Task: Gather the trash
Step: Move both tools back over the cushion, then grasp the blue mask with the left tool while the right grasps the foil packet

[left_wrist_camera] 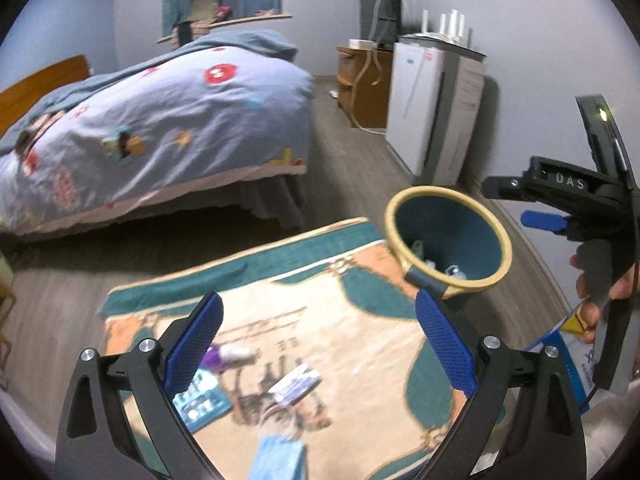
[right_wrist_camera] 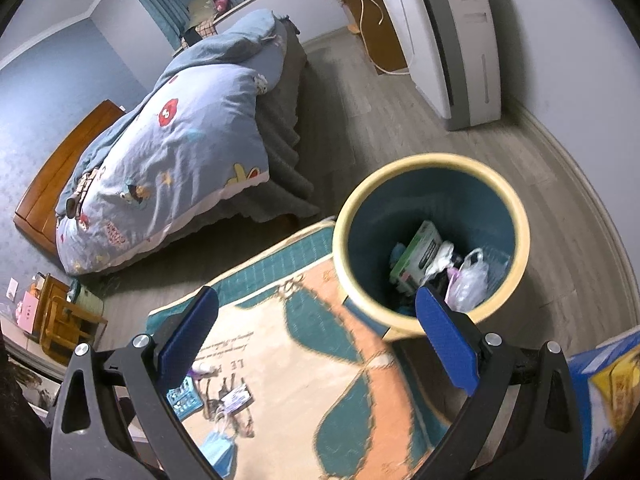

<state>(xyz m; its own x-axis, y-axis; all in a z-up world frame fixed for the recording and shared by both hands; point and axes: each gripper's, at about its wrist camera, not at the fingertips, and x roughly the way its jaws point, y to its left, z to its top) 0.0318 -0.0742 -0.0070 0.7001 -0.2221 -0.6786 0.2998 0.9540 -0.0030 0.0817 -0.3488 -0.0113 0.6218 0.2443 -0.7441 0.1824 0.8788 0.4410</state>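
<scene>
Left wrist view: you are holding the left gripper (left_wrist_camera: 318, 344) above a patterned rug (left_wrist_camera: 360, 344), its blue fingers (left_wrist_camera: 196, 344) spread wide and gripping nothing. Litter is lying on the rug below: a small purple-and-white bottle (left_wrist_camera: 232, 355), a flat packet (left_wrist_camera: 296, 386), a blue blister tray (left_wrist_camera: 200, 400) and a pale blue face mask (left_wrist_camera: 278, 456). The yellow-rimmed waste bin (left_wrist_camera: 448, 240) is standing at the rug's far right corner. Your right gripper (left_wrist_camera: 560, 200) is showing at the right edge, with a hand (left_wrist_camera: 592, 300) on its handle.

Right wrist view: the right gripper (right_wrist_camera: 316, 340) is hovering just beside the bin (right_wrist_camera: 432, 240), fingers (right_wrist_camera: 446, 340) apart and empty. The bin is already holding a green box (right_wrist_camera: 416, 256) and a crumpled plastic bag (right_wrist_camera: 468, 280). A blue-and-yellow bag (right_wrist_camera: 608, 392) is lying at the right edge.

You seem to be between pickups; next you will likely need to lower one gripper over a piece on the rug and close on it.

Around you, grey plank flooring, a bed (right_wrist_camera: 168, 152) with a cartoon-print duvet, and a white appliance (right_wrist_camera: 452, 40) against the wall.
</scene>
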